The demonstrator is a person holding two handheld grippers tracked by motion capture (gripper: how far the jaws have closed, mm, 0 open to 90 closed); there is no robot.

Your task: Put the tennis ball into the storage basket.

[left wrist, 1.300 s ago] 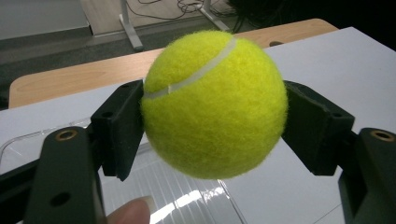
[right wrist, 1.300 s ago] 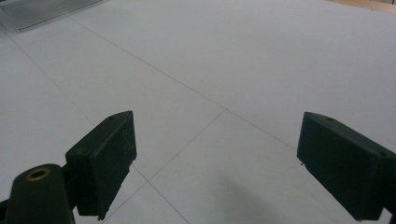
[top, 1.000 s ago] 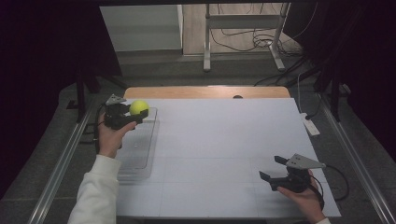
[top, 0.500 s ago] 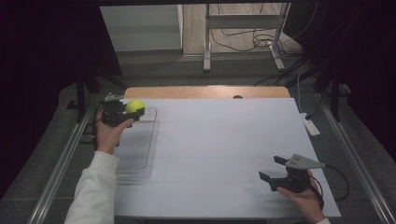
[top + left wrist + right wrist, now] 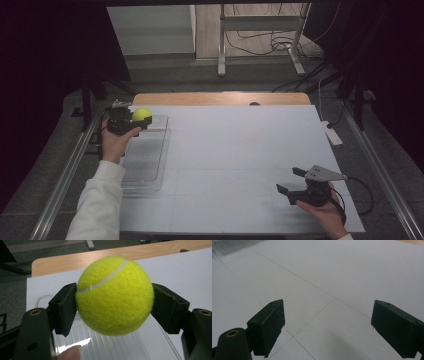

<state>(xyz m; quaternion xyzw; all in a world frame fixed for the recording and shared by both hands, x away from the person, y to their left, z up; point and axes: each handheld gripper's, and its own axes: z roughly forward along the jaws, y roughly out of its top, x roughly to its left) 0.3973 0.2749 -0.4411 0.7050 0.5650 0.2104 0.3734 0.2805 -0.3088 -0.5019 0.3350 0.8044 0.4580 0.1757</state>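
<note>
Gripping a yellow tennis ball [image 5: 114,295] between both black jaws of the left gripper [image 5: 131,121], pads pressed to the ball's sides at 9 and 3 o'clock in the left gripper view. Raised above the far end of a clear ribbed tray [image 5: 145,160], over toward 10 o'clock on the white table [image 5: 235,150] in the high view. Wrapped by the left hand [image 5: 114,145], with a white sleeve [image 5: 97,205] running down to 7 o'clock. Showing a white seam across the ball's top, a fingertip [image 5: 71,353] at the bottom edge, and the tray's ribs just below the ball.

Spread wide apart on the right gripper [image 5: 295,182], with nothing between the jaws and bare white table beyond them in the right gripper view [image 5: 327,325]. Held by the right hand [image 5: 325,212] near 4 o'clock of the table, well apart from ball and tray, jaws aimed toward 10 o'clock. Topped by a grey three-cornered plate [image 5: 322,173], cable [image 5: 362,192] trailing off at 3 o'clock. Lying off the table's right edge, a small white device [image 5: 332,134].
</note>
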